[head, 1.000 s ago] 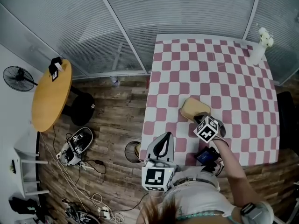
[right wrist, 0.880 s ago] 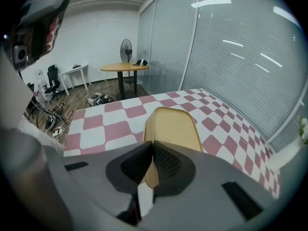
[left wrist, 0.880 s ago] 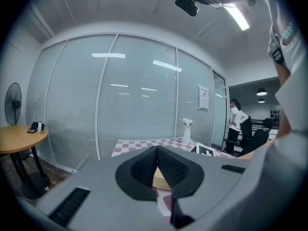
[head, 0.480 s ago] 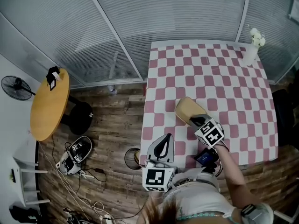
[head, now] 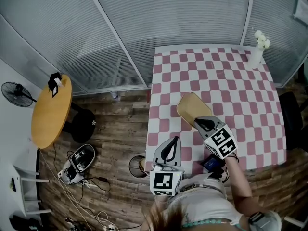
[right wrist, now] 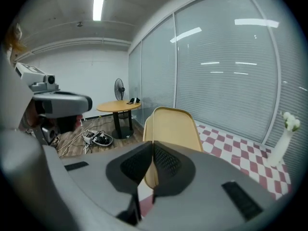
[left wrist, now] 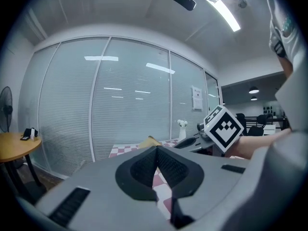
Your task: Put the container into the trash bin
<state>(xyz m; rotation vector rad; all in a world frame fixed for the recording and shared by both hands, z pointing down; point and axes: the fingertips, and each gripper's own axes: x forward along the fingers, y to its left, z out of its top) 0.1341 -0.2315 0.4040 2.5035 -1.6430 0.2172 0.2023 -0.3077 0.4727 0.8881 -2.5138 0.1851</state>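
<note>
Clearly the right gripper is pinching the tan, shallow, thin-walled container by its near rim, with the jaws clamped on the wall. The container is hanging tilted above the red-and-white checked table. It is looking light, slightly flexible and probably slick, so a firm hold on the stiffer rim is likely serving best. The left gripper is sitting closed and empty. The small round trash bin is standing on the floor beside the table.

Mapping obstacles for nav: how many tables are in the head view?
2. A round wooden table near the left edge; a checked-cloth table at the upper right. More may lie outside the frame.
</note>
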